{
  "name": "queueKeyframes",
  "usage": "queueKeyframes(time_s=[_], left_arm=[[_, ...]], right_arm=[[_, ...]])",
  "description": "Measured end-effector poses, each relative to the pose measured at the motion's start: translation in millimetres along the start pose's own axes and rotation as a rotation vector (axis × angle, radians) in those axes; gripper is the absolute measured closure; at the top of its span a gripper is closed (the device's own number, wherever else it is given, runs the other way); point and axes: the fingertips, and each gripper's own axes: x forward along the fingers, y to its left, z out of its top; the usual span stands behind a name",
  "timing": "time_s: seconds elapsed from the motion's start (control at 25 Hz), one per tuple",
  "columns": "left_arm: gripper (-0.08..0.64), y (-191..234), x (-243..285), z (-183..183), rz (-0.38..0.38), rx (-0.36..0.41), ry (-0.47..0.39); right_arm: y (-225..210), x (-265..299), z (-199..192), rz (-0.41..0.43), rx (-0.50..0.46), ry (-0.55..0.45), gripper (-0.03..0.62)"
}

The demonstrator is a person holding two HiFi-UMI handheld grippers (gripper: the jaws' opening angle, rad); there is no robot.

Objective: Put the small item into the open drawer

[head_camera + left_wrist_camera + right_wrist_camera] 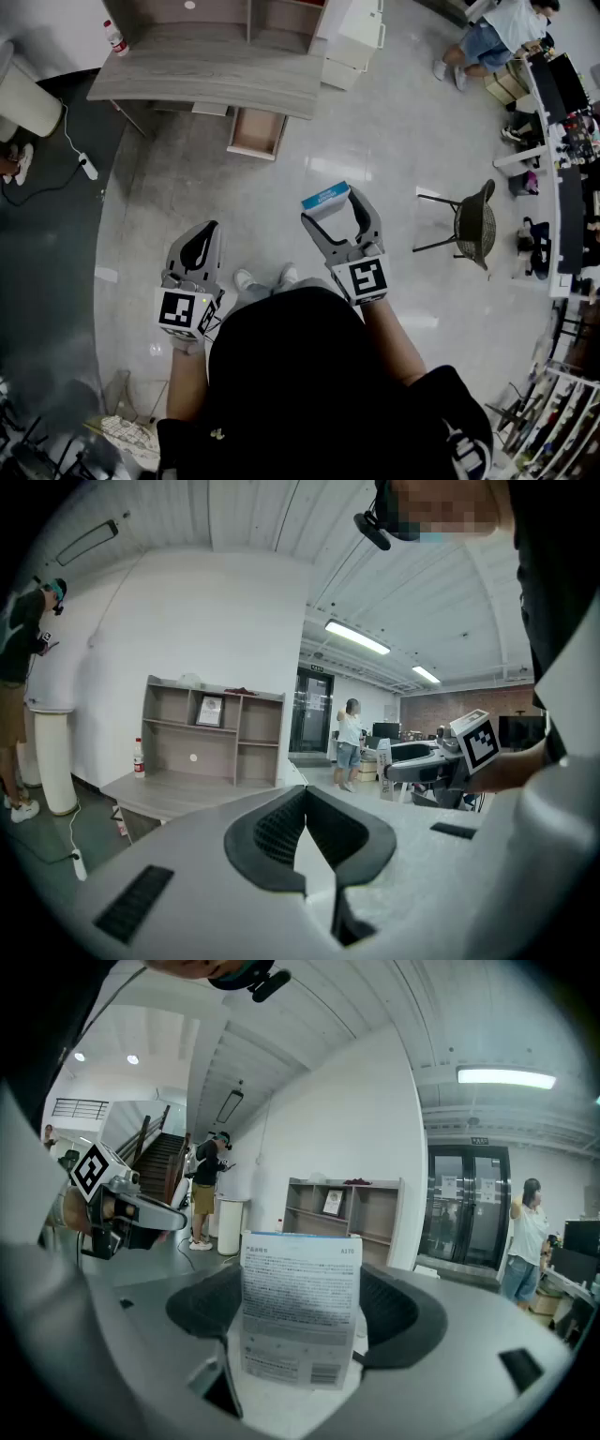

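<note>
The right hand-held gripper (334, 208) has its jaws spread wide and is pinching a small box (300, 1297) between them. The box stands upright at the jaw tips and rises above them. Its broad face of fine print looks back toward the gripper's camera, and its top edge is blue. The pads seem to bear on its two narrow sides.

To the left of this gripper, well apart from it, the left hand-held gripper (202, 242) is carried level with it, its jaws pressed together on nothing.

Ahead of the right gripper and to its left, well apart, the open drawer (255, 133) juts out from under a grey tabletop (216, 80). What is inside cannot be made out. Glossy floor (375, 131) lies between the gripper and the drawer.

The box looks like thin printed card, so it is probably light, fairly stiff along its edges, and easy to dent. Its smooth faces may slide. A hold low on the narrow sides, with modest pressure, should keep it from tilting or crushing. It likely needs lowering into the drawer, not dropping.
</note>
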Motion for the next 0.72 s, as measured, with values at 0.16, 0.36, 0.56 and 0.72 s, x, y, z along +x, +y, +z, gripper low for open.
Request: queueKeyframes(time_s=[0.16, 0.36, 0.56, 0.72], left_arm=[[0.557, 12, -5, -1, 0.001, -0.003, -0.010], [0.557, 27, -15, 0, 0.000, -0.006, -0.018], [0.557, 49, -28, -11, -0.006, -0.020, -0.010], [0.557, 63, -33, -19, -0.006, -0.027, 0.002]], right_arm=[[11, 7, 2, -0.009, 0.033, -0.002, 0.186], [26, 16, 4, 0.005, 0.000, 0.005, 0.186], [42, 28, 1, -0.007, 0.024, 0.032, 0.186], [51, 39, 1, -0.033, 0.063, 0.043, 0.186]])
